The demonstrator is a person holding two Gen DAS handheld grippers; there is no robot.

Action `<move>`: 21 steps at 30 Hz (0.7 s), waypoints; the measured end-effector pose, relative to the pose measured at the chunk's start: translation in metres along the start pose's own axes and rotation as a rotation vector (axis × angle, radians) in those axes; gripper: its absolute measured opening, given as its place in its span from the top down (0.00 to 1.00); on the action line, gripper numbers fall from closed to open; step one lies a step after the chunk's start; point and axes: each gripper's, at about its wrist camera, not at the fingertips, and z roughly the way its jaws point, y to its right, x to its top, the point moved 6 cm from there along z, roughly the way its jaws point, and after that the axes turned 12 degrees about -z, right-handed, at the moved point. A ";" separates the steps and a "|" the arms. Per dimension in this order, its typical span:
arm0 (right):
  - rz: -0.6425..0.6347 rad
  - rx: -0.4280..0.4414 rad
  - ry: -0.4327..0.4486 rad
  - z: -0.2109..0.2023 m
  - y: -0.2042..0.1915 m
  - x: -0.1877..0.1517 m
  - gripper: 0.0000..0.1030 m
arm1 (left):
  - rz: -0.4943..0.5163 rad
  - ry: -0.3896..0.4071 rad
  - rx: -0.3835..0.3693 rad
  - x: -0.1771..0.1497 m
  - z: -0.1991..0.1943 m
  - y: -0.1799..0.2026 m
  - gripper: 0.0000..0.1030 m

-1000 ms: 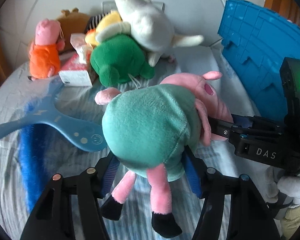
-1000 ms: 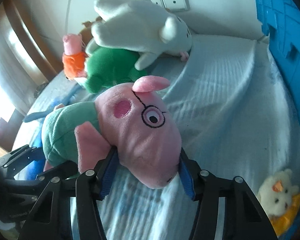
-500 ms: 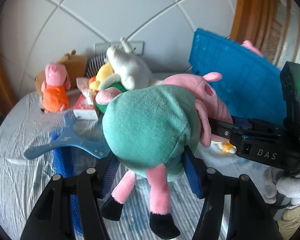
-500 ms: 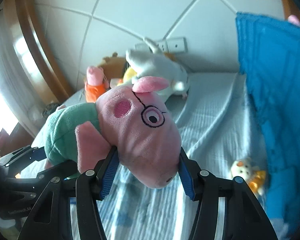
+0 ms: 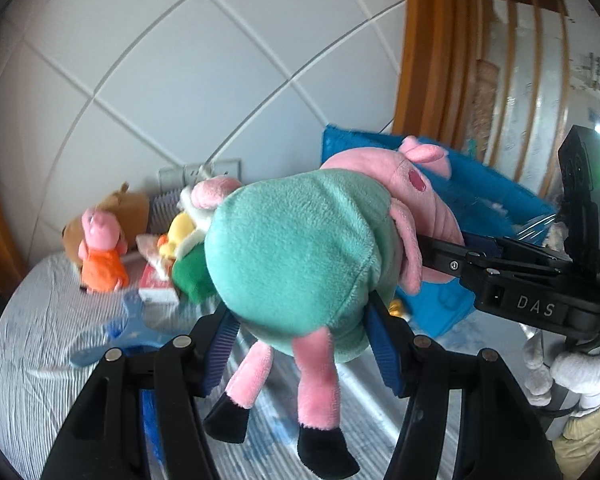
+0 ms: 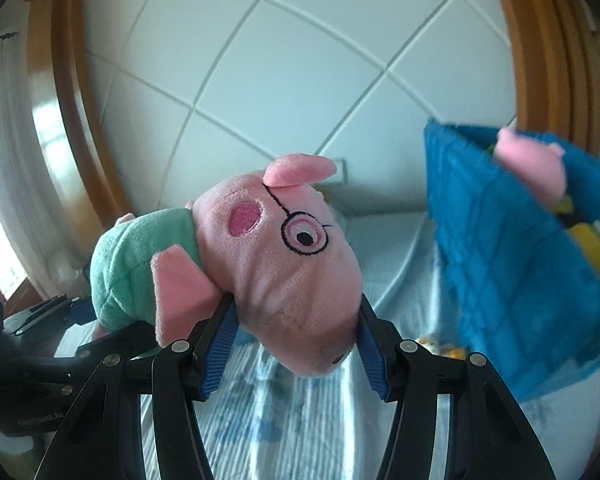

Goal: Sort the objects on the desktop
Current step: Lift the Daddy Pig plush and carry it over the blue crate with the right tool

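Fingers of both my grippers are half-closed on one pig plush (image 5: 300, 256): left gripper (image 5: 300, 344) pinches its green body, right gripper (image 6: 292, 344) its pink head, so its long axis runs left to right between them, above the bed (image 5: 32, 352). My right hand is nearer the blue bin (image 6: 512, 256), on the right. Only the right view shows toys already inside the bin; only the left shows the toy pile (image 5: 148, 240) far left.

The only legible marking is the white lettering "DAS" on the black body of the right gripper (image 5: 428, 256) as seen in the left wrist view, while faint print on the left gripper (image 6: 112, 332) body in the right wrist view is too blurred to read.
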 end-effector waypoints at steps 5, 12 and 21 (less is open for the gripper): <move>0.005 -0.063 0.052 -0.041 0.019 0.015 0.46 | 0.044 0.042 -0.056 0.020 -0.012 0.040 0.41; 0.011 -0.166 0.122 -0.096 0.082 0.029 0.46 | 0.096 0.077 -0.146 0.045 0.004 0.122 0.41; 0.012 -0.248 0.159 -0.135 0.222 0.033 0.46 | 0.134 0.088 -0.199 0.062 0.077 0.260 0.41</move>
